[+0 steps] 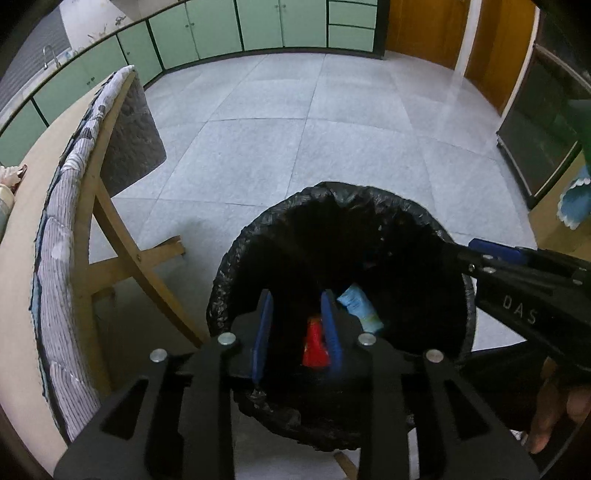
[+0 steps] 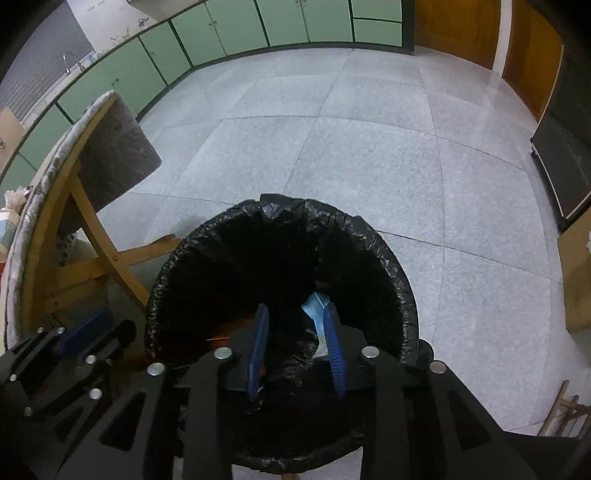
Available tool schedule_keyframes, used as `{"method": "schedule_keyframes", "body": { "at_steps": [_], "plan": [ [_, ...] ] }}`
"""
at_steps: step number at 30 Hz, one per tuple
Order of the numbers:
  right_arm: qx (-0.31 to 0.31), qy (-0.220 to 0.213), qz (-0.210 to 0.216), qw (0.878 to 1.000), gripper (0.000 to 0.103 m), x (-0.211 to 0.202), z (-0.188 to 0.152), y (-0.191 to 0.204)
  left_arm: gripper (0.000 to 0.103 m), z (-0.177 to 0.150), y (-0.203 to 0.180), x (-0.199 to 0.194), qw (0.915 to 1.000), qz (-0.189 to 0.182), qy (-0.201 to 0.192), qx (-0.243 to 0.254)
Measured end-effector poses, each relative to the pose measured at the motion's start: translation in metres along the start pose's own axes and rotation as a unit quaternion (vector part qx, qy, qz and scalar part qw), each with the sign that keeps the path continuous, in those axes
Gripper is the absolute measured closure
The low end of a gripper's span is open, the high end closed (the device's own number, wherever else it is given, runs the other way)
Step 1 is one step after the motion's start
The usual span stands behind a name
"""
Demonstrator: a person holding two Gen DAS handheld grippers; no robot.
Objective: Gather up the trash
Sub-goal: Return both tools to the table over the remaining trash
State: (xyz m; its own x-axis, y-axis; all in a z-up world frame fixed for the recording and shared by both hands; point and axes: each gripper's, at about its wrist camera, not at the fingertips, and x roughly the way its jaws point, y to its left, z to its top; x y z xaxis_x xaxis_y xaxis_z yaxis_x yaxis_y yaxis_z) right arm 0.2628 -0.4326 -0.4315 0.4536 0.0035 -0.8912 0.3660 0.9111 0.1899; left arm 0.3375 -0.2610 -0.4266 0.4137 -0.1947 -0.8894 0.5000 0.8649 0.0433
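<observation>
A round bin lined with a black bag (image 1: 236, 258) stands on the floor below both grippers; it also shows in the right wrist view (image 2: 391, 280). Inside lie a red wrapper (image 1: 314, 347) and a light blue packet (image 1: 360, 304), the packet also seen from the right wrist (image 2: 314, 310). My left gripper (image 1: 297, 299) is open and empty over the bin mouth. My right gripper (image 2: 295, 310) is open and empty over the bin too, and it reaches in from the right in the left wrist view (image 1: 487, 254).
A wooden table with a patterned cloth (image 1: 66, 206) and crossed legs (image 1: 122, 254) stands close on the left of the bin. Grey tiled floor (image 1: 314, 140) stretches ahead to green cabinets (image 1: 221, 29). A dark appliance (image 1: 539, 136) stands at the right.
</observation>
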Motion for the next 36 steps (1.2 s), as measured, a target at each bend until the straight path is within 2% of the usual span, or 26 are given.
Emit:
{"method": "schedule_keyframes", "body": {
  "at_steps": [7, 10, 12, 15, 18, 20, 23, 24, 26, 28, 30, 32, 36],
  "plan": [
    [0.005, -0.032, -0.005, 0.999, 0.072, -0.027, 0.008, -0.002, 0.063, 0.001, 0.002, -0.046, 0.9994, -0.006, -0.032, -0.009],
    [-0.005, -0.057, -0.004, 0.998, 0.071, -0.056, 0.009, 0.006, 0.053, -0.001, 0.014, -0.079, 0.9982, -0.004, -0.057, -0.017],
    [-0.015, -0.082, 0.004, 0.997, 0.067, -0.082, 0.010, 0.019, 0.051, -0.006, 0.026, -0.104, 0.9969, 0.001, -0.074, -0.025],
    [-0.043, -0.111, 0.022, 0.993, 0.059, -0.116, 0.009, 0.045, 0.043, -0.023, 0.060, -0.149, 0.9927, 0.020, -0.106, -0.054],
    [-0.089, -0.134, 0.048, 0.986, 0.055, -0.145, 0.006, 0.088, 0.042, -0.047, 0.108, -0.192, 0.9850, 0.050, -0.131, -0.101],
    [-0.118, -0.144, 0.071, 0.980, 0.051, -0.159, 0.003, 0.122, 0.037, -0.068, 0.146, -0.224, 0.9749, 0.084, -0.152, -0.140],
    [-0.171, -0.154, 0.117, 0.966, 0.047, -0.175, -0.005, 0.187, 0.033, -0.103, 0.201, -0.266, 0.9548, 0.135, -0.176, -0.199],
    [-0.184, -0.154, 0.128, 0.962, 0.047, -0.177, -0.007, 0.203, 0.033, -0.117, 0.223, -0.281, 0.9458, 0.157, -0.183, -0.218],
    [-0.216, -0.154, 0.149, 0.952, 0.047, -0.179, -0.015, 0.243, 0.032, -0.135, 0.249, -0.298, 0.9331, 0.192, -0.191, -0.237],
    [-0.245, -0.155, 0.167, 0.942, 0.047, -0.178, -0.025, 0.282, 0.032, -0.148, 0.273, -0.313, 0.9246, 0.209, -0.196, -0.251],
    [-0.272, -0.152, 0.184, 0.932, 0.047, -0.175, -0.037, 0.321, 0.032, -0.158, 0.293, -0.320, 0.9182, 0.217, -0.203, -0.262],
    [-0.289, -0.147, 0.190, 0.927, 0.047, -0.171, -0.047, 0.352, 0.032, -0.162, 0.307, -0.319, 0.9170, 0.223, -0.204, -0.260],
    [-0.300, -0.124, 0.195, 0.925, 0.047, -0.154, -0.061, 0.395, 0.032, -0.169, 0.331, -0.310, 0.9184, 0.214, -0.203, -0.264]
  ]
}}
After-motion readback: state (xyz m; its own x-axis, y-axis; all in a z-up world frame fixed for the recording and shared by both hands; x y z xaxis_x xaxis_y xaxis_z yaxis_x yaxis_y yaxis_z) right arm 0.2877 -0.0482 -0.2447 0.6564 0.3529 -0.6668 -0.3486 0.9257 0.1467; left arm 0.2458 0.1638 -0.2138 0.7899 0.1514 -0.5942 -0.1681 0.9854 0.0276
